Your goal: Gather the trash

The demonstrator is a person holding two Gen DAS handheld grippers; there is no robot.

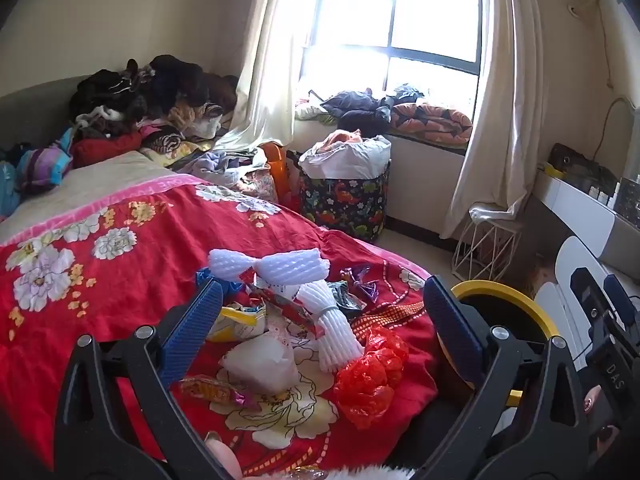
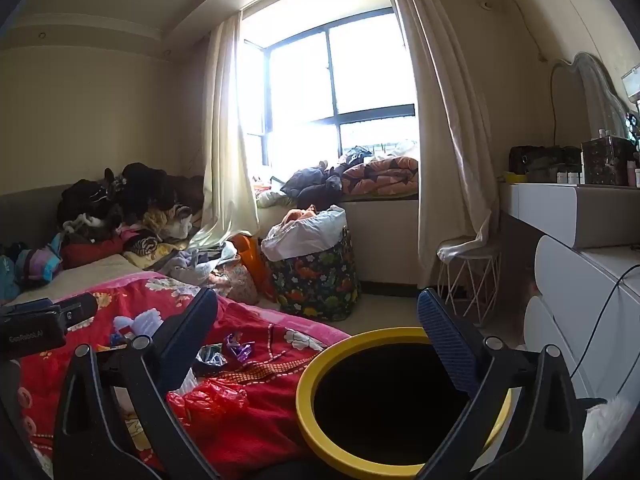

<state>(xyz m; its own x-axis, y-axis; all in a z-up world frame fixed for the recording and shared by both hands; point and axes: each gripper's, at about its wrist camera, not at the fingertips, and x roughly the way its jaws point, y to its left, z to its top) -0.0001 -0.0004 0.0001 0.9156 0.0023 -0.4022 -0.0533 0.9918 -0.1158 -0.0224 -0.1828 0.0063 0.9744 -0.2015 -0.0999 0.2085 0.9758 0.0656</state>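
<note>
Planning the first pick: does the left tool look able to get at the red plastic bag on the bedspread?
Probably yes. The left tool is open and empty, and the red plastic bag lies uncovered on the bedspread between its fingers' lines, nothing over it.

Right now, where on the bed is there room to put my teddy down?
The red flowered blanket lies bare left of the white foam nets, up to the beige sheet. It's crowded between the left gripper fingers: wrappers, foam, red plastic bag. Clothes pile fills the far end.
</note>
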